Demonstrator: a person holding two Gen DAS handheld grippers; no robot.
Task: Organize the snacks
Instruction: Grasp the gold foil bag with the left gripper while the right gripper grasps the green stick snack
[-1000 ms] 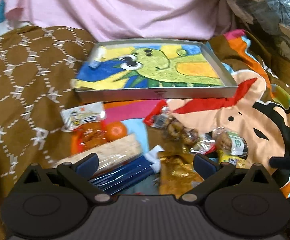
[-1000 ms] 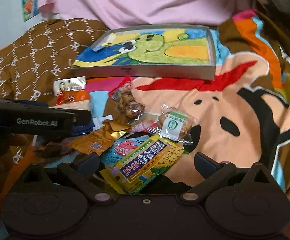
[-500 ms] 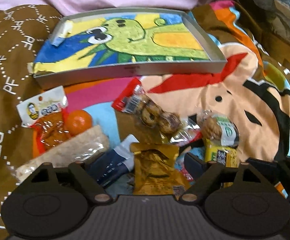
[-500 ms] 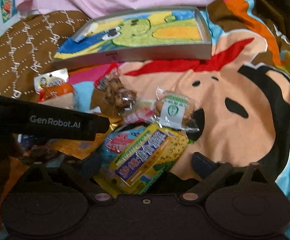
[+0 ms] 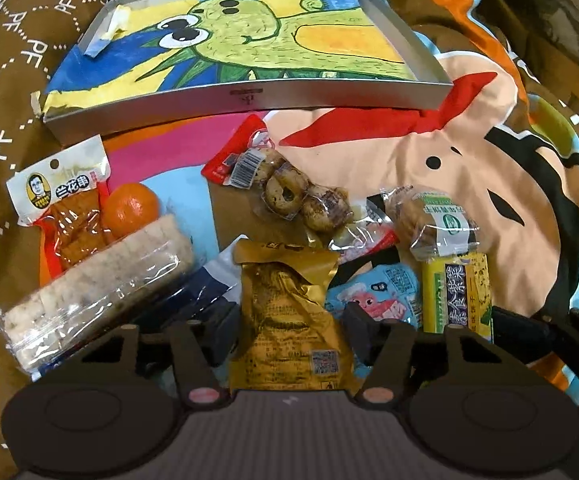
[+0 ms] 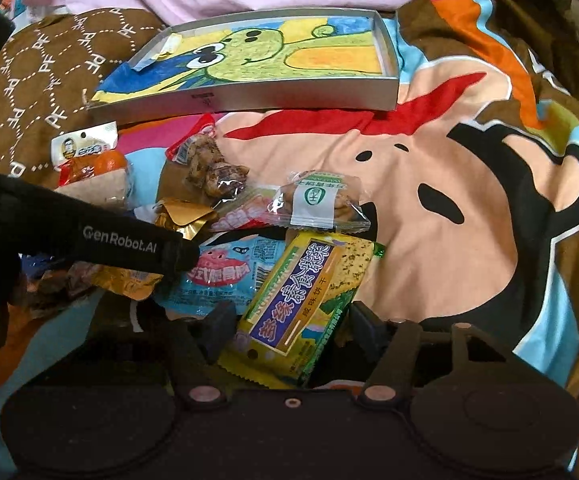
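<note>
We see the left gripper point(image 5: 289, 330) with jaws closing around the gold foil snack packet point(image 5: 289, 316), which lies between its fingers on the cartoon-print blanket point(image 5: 489, 200); firm pad contact cannot be confirmed. The right gripper point(image 6: 289, 330) is likewise closing, with the yellow-green cracker packet point(image 6: 301, 304) between its fingers, grip unconfirmed. The remaining snacks, including a tangerine point(image 5: 129, 210) and a blue packet point(image 6: 225, 276), lie scattered in front of the grey tray point(image 5: 249, 98) lined with a dinosaur drawing.
</note>
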